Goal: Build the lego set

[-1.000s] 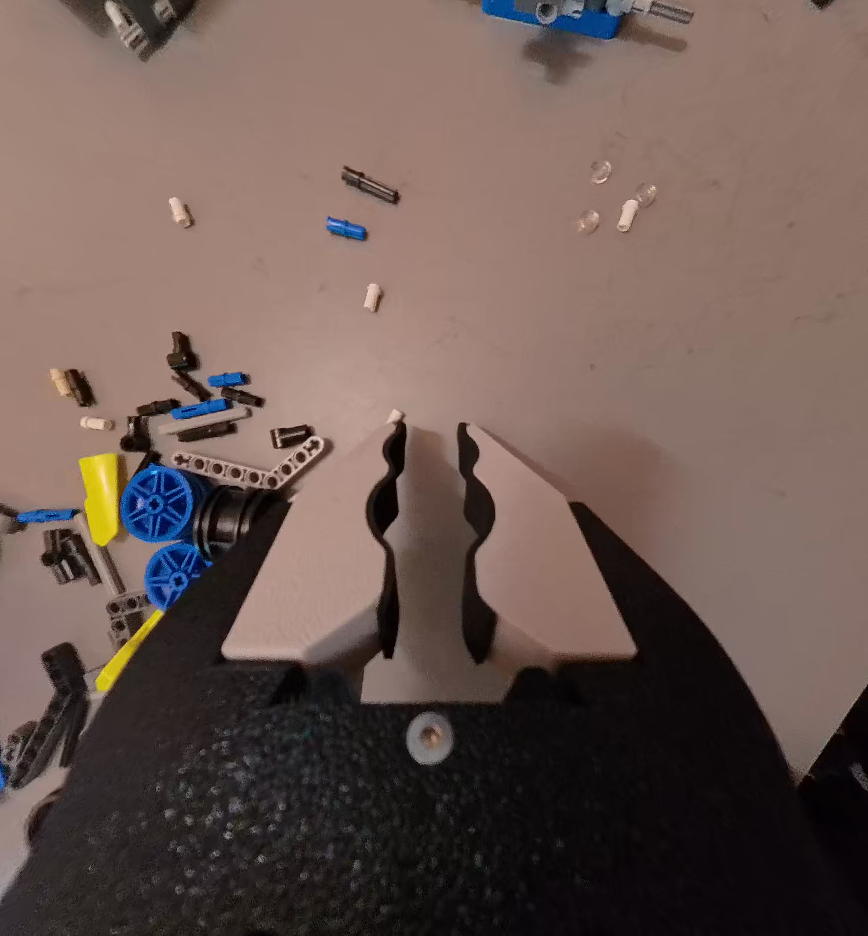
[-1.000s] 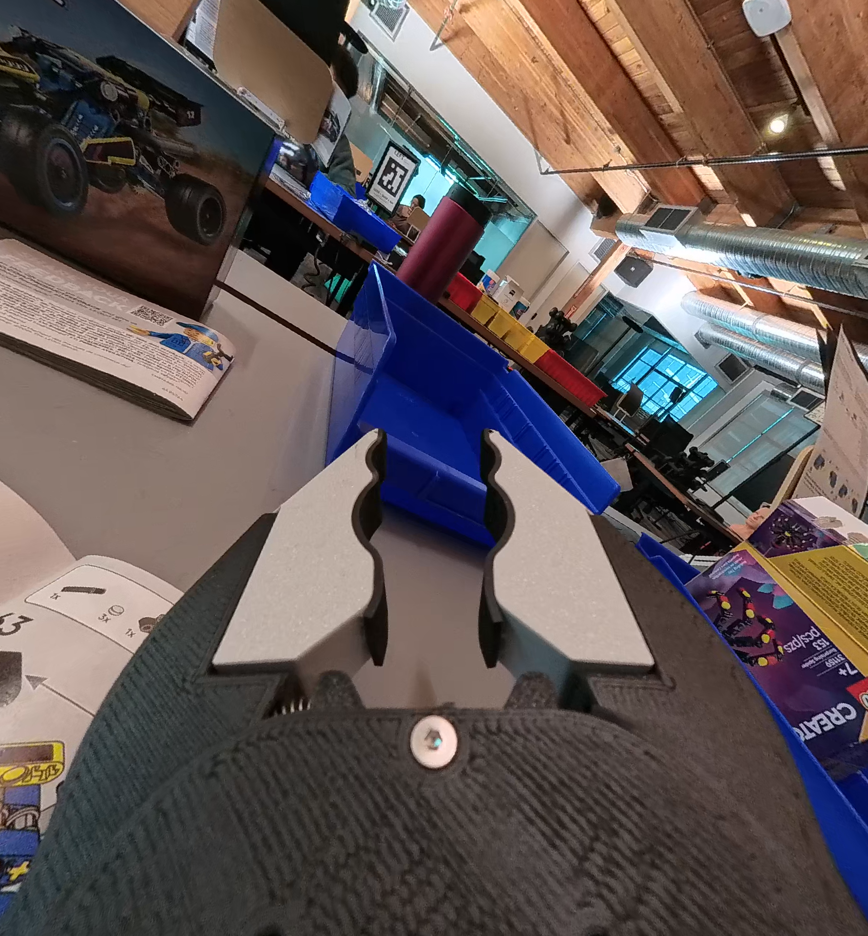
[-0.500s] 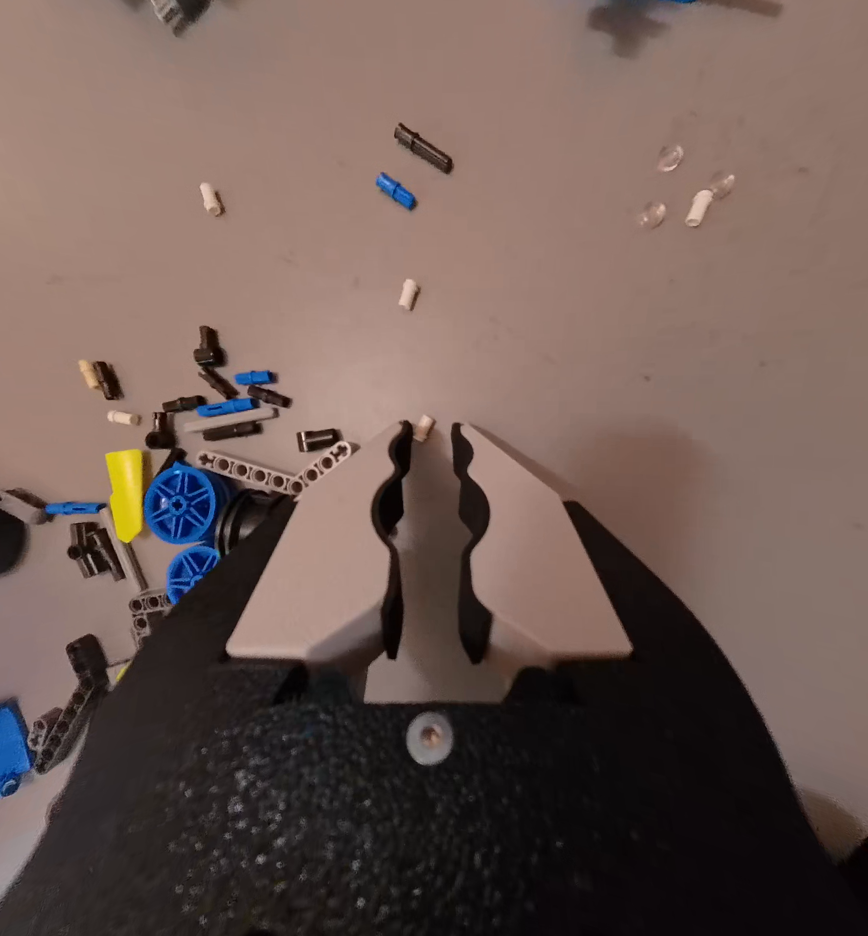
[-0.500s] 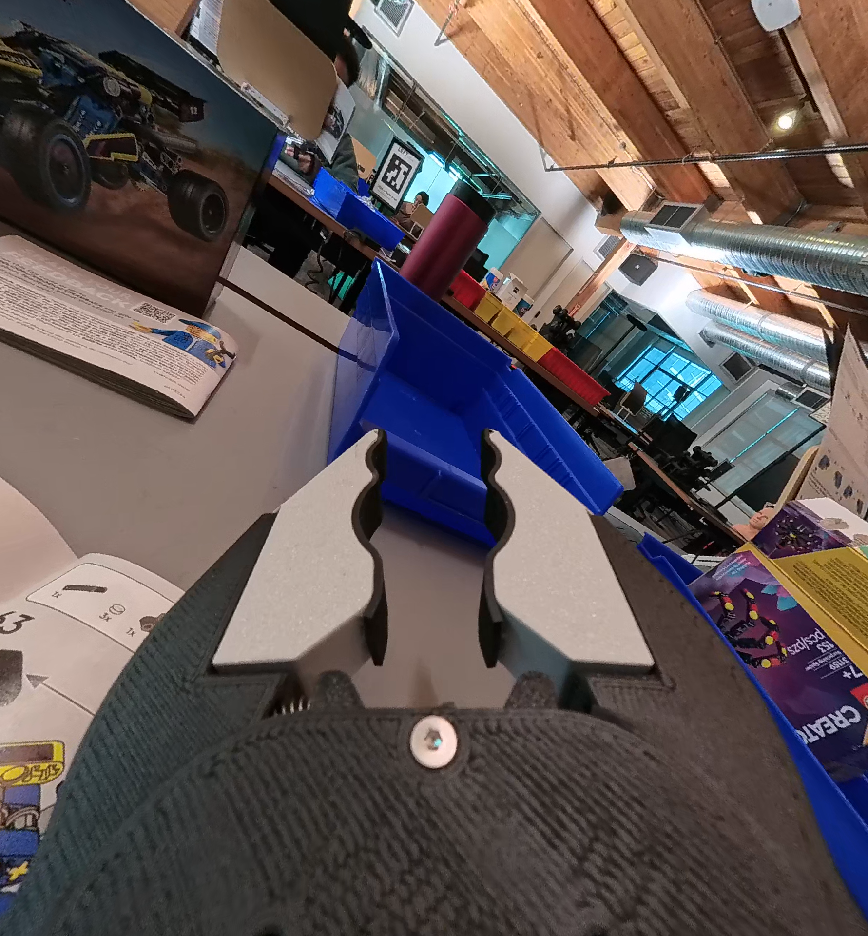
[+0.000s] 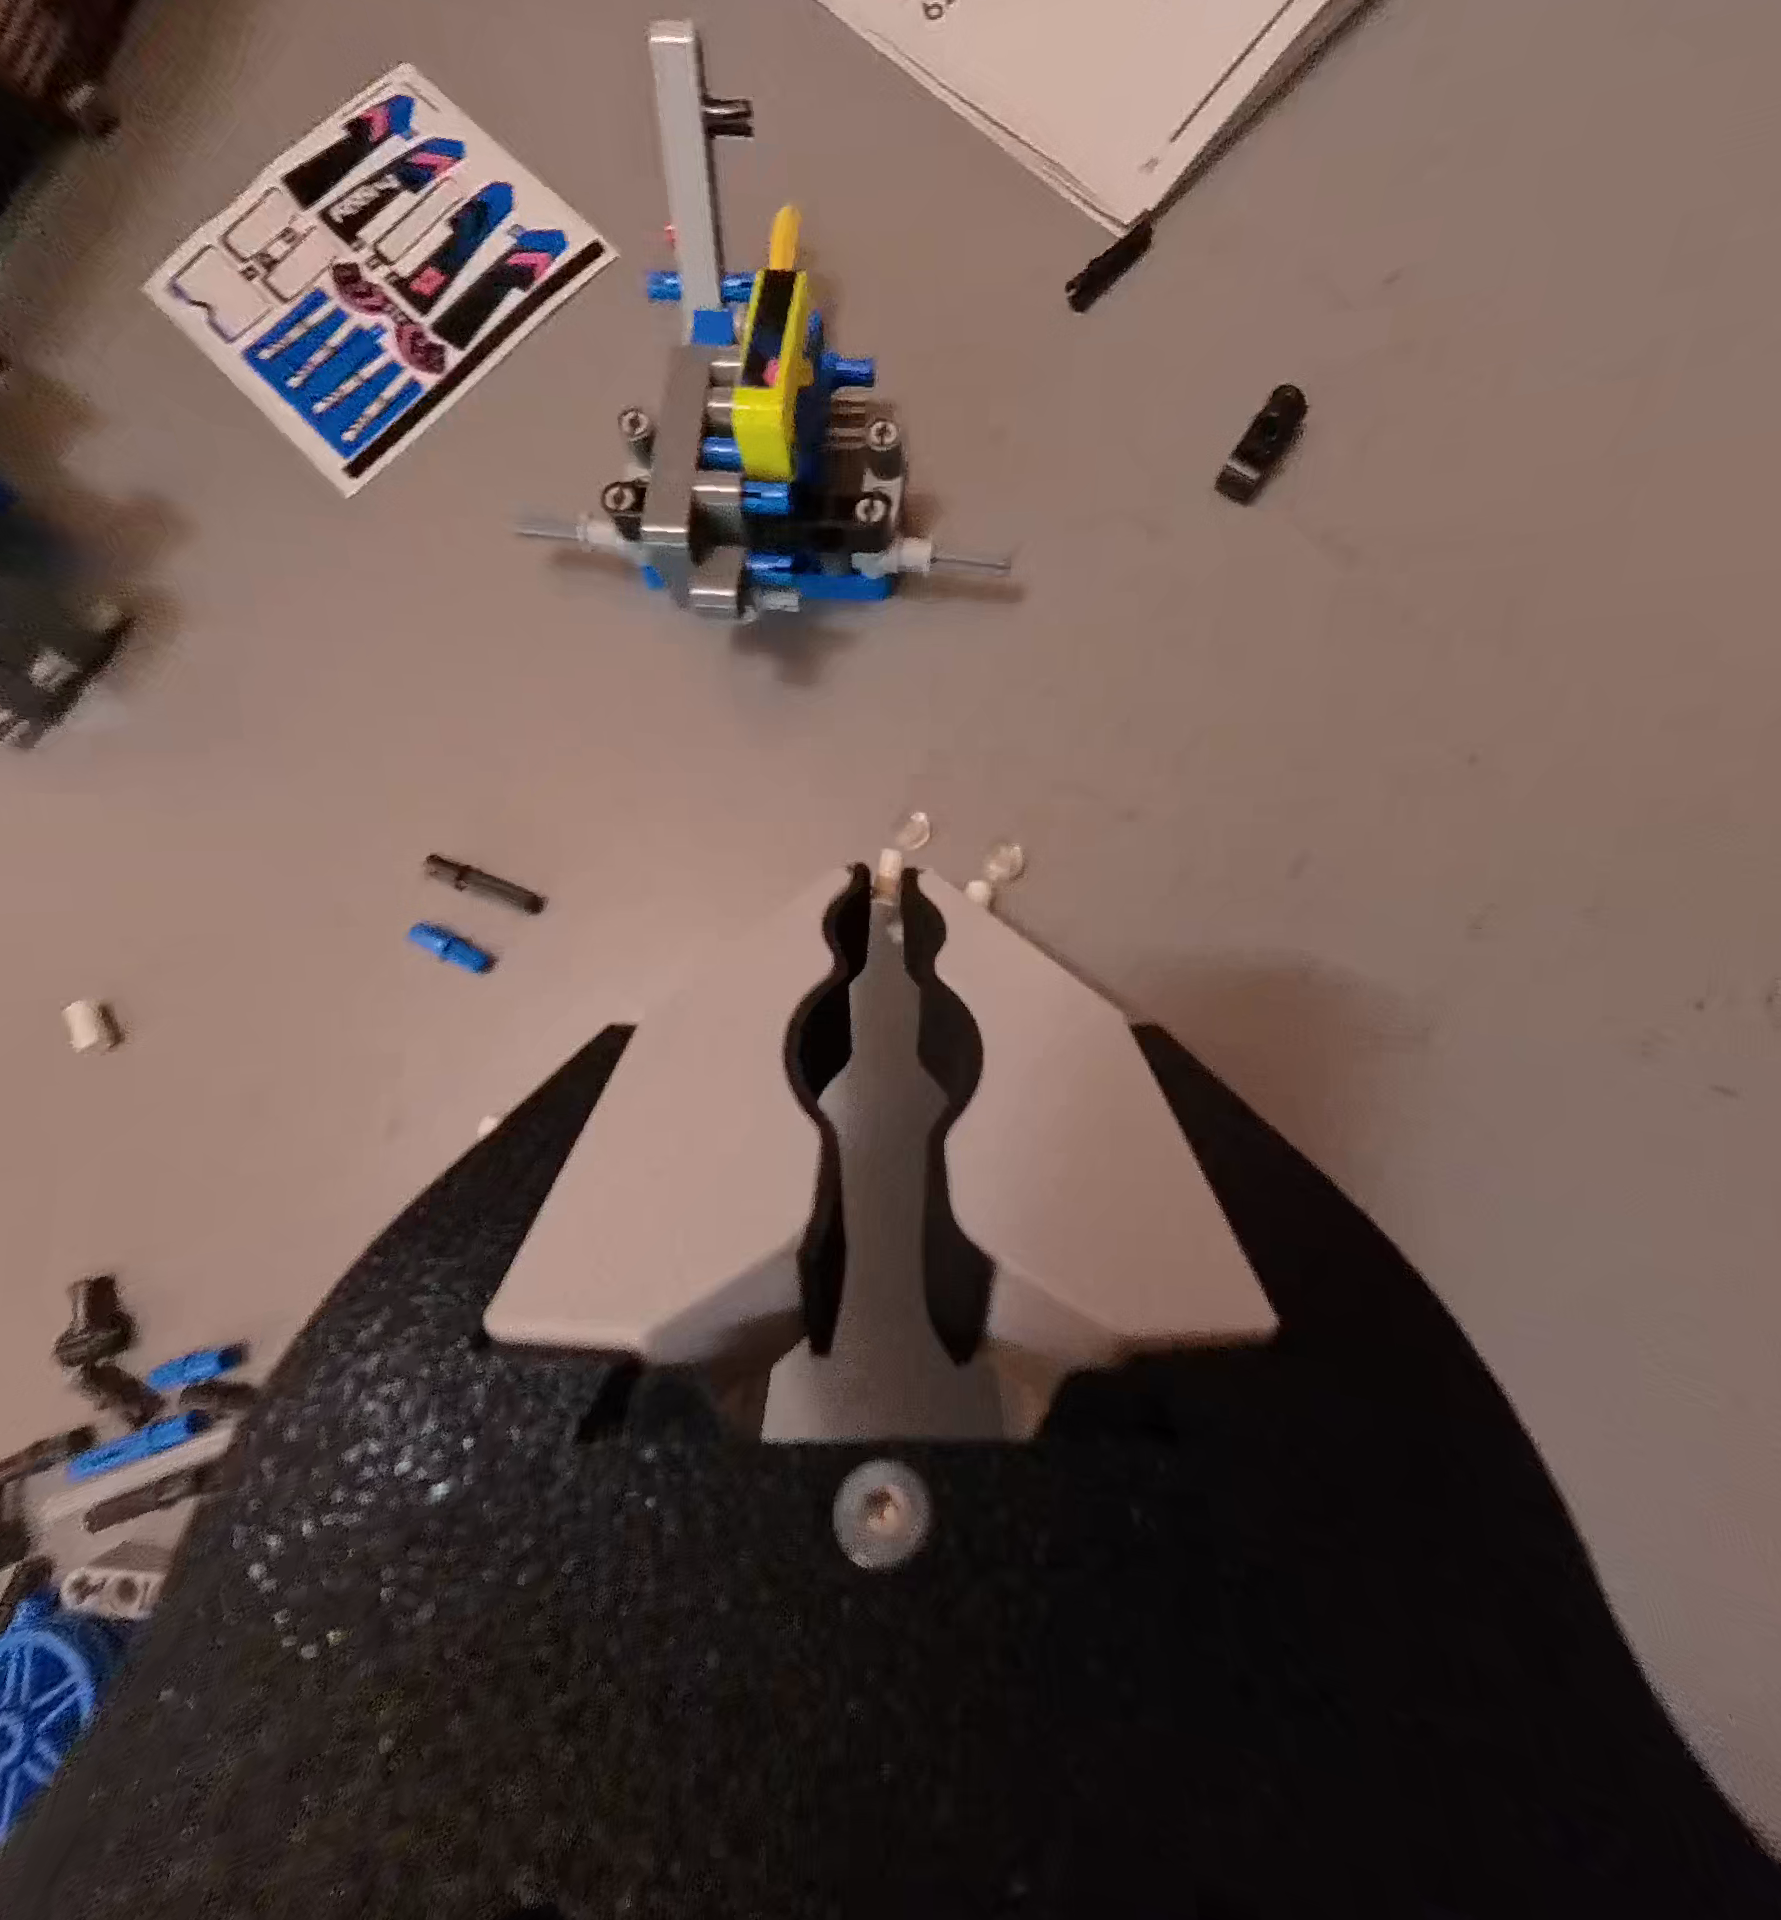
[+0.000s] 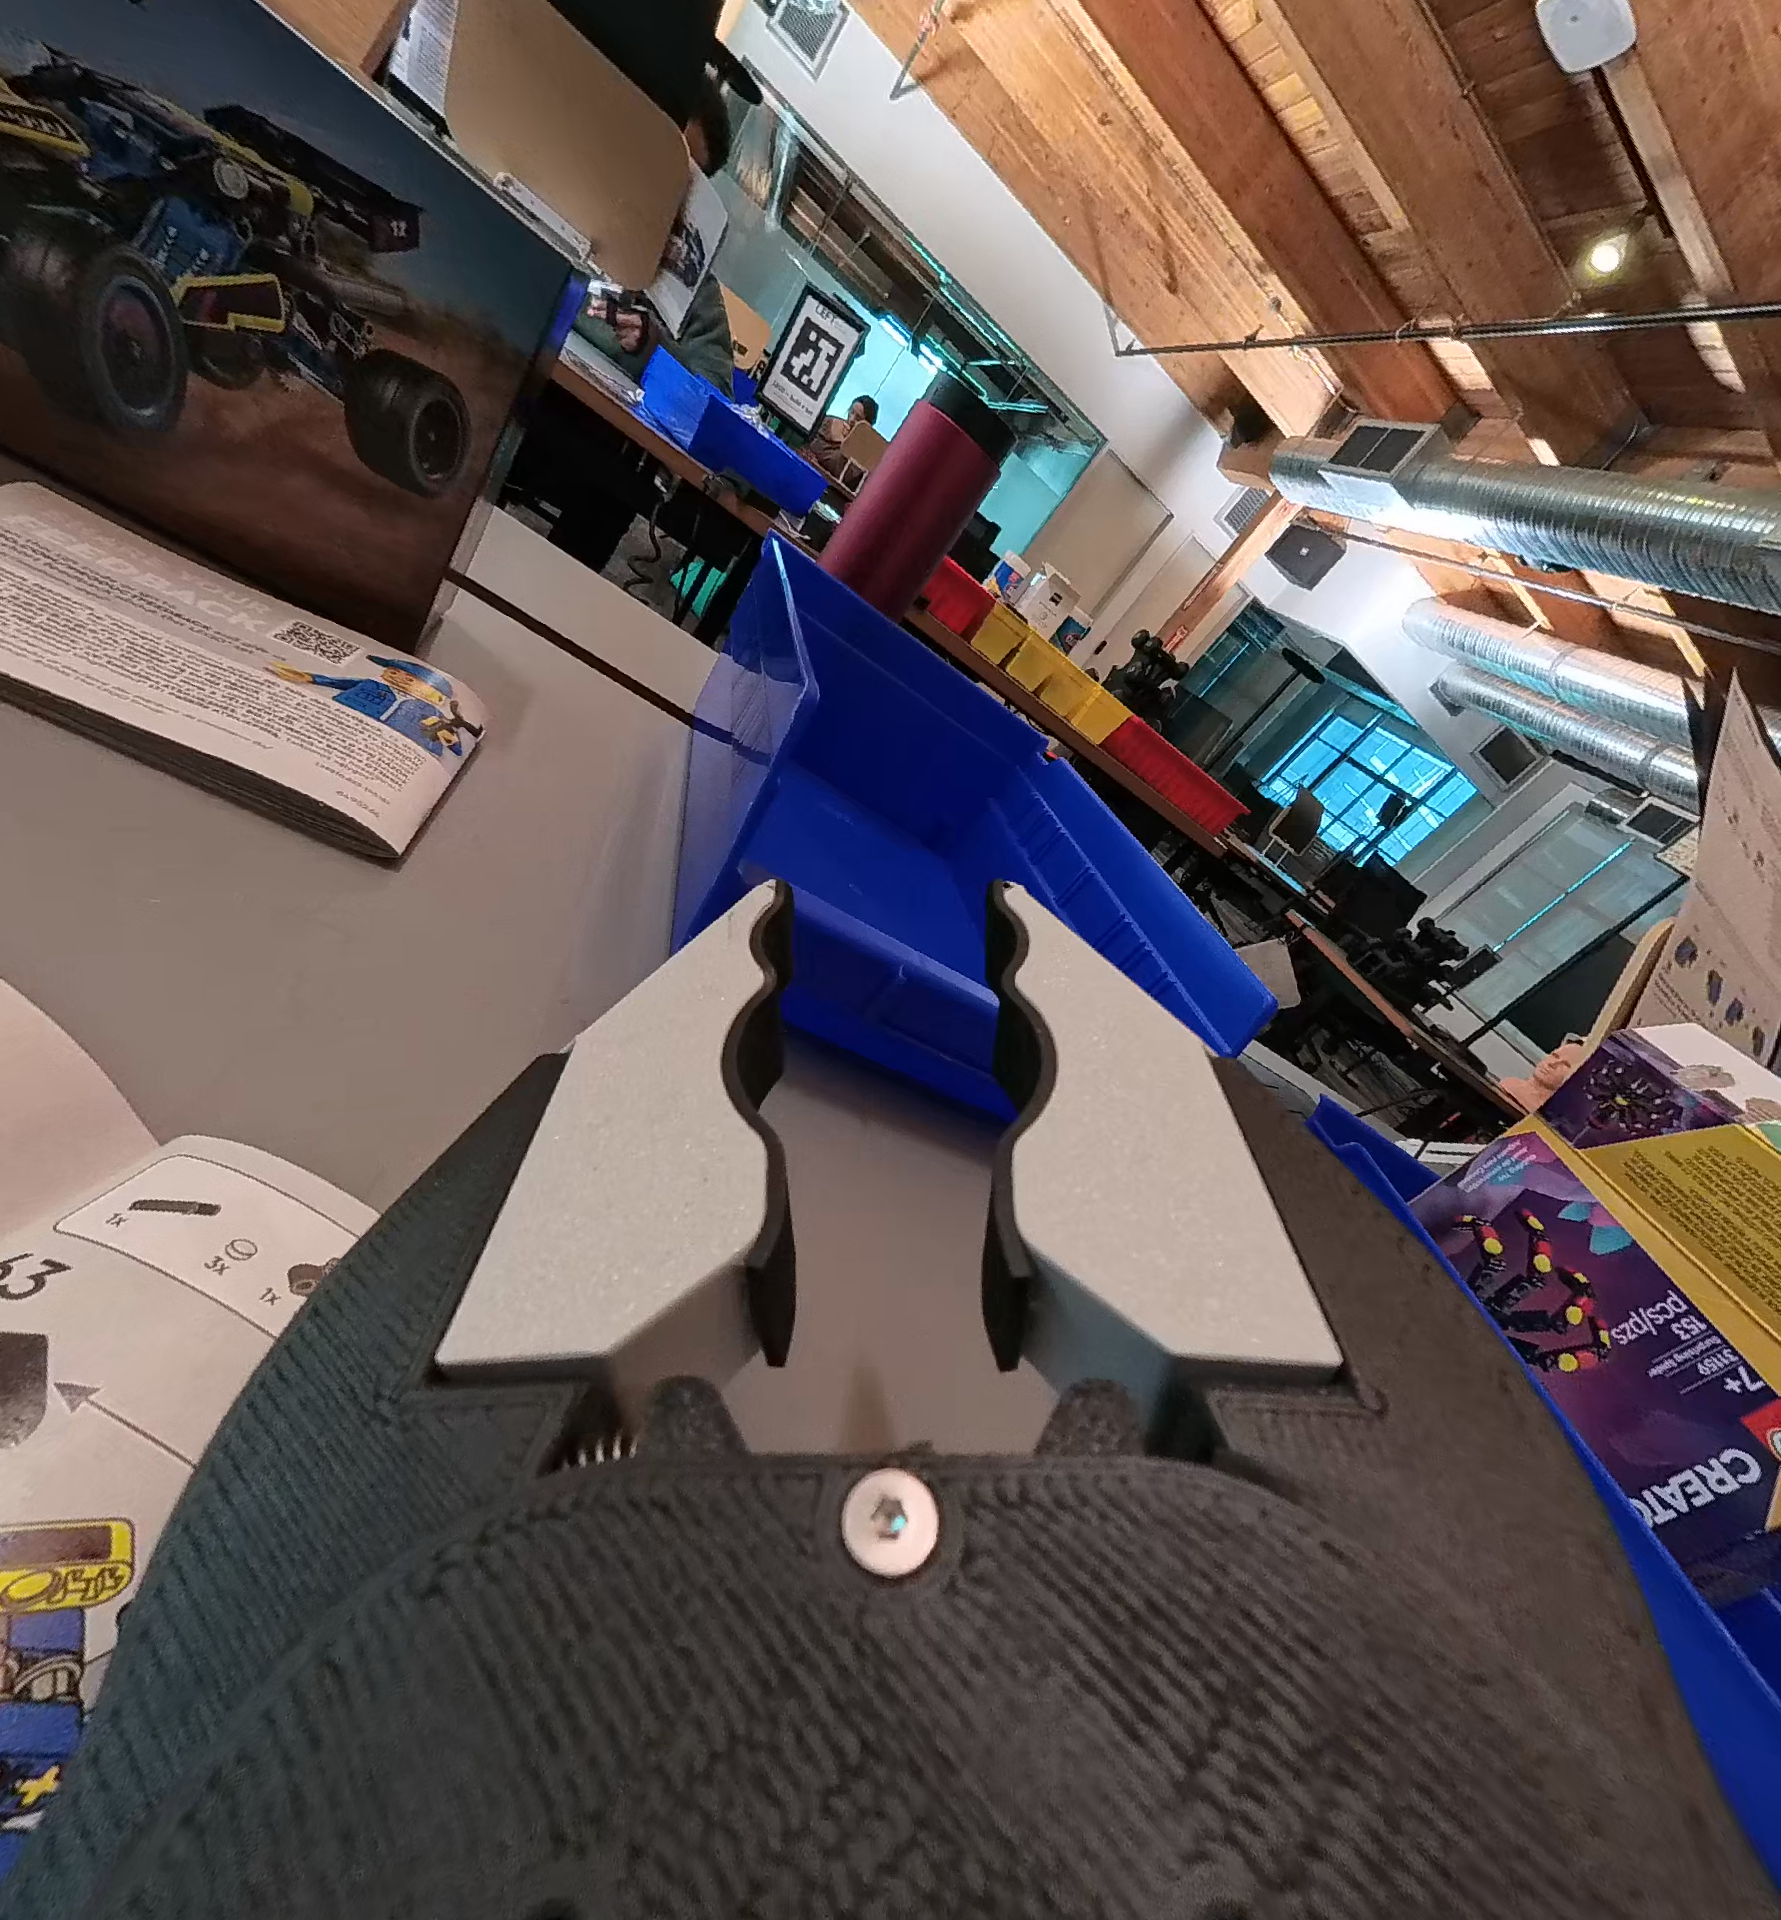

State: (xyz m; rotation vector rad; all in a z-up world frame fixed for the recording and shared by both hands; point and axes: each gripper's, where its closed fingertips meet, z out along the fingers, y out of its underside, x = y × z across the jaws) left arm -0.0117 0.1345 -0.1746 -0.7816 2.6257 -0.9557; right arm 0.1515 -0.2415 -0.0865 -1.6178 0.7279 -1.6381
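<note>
My left gripper (image 5: 886,883) is shut on a small white pin (image 5: 888,862), which sticks out between the fingertips above the grey table (image 5: 1385,727). The partly built blue, grey and yellow model (image 5: 761,447) stands ahead of it. Two clear round studs (image 5: 912,829) and another white pin lie just past the tips. My right gripper (image 6: 891,914) is open and empty. It points up across the table toward a blue bin (image 6: 917,831).
A sticker sheet (image 5: 377,270) and a booklet (image 5: 1094,94) lie beyond the model. Loose black (image 5: 484,885), blue (image 5: 450,948) and white (image 5: 91,1025) pins lie at left, with a parts pile (image 5: 138,1434) and blue wheel (image 5: 8,1725). The open manual (image 6: 86,1299) and set box (image 6: 190,260) flank the right gripper. About 40 centimetres separates my left fingertips from my right.
My left gripper closed on the white pin and carried it forward and to the right, toward the model. The parts pile slid to the lower left. The right gripper stayed still.
</note>
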